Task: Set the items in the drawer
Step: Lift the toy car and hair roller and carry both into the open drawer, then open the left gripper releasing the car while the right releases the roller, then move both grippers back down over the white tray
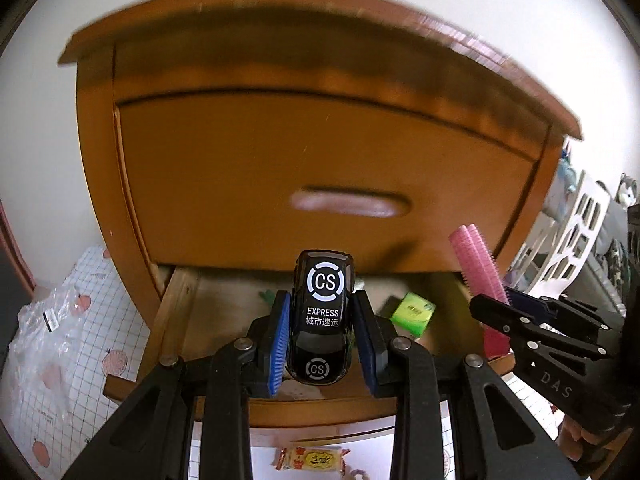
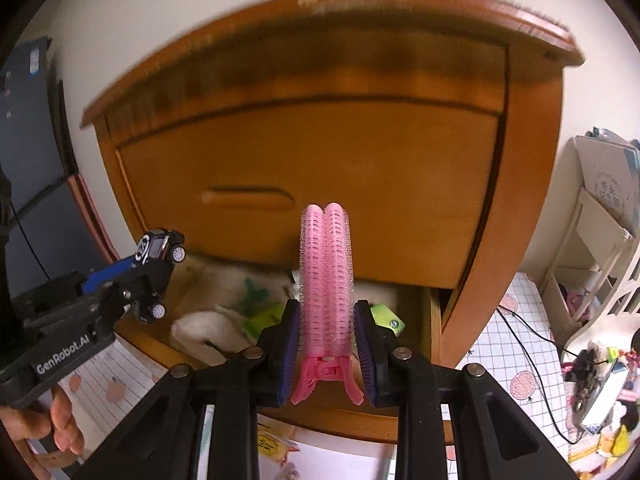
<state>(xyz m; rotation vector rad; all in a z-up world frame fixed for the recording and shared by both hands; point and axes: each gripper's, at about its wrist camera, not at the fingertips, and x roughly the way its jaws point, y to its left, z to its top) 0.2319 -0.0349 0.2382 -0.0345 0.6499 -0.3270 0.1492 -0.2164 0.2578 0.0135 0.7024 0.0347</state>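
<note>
Black tongs [image 1: 324,334] — blue pads [image 1: 280,344].

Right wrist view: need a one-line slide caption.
Right gripper holds a pink double-roller hair clip above the open lower wooden drawer; left gripper holds a black toy car.

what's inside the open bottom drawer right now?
Open drawer holds a green packet, a white cloth and something green plastic. The grippers and held items cover the middle; the back is in shadow.

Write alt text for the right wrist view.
The right gripper clamps a pink hair-roller clip upright over the open lower drawer of a wooden nightstand. At left, the left gripper holds a black toy car above the same drawer.
</note>
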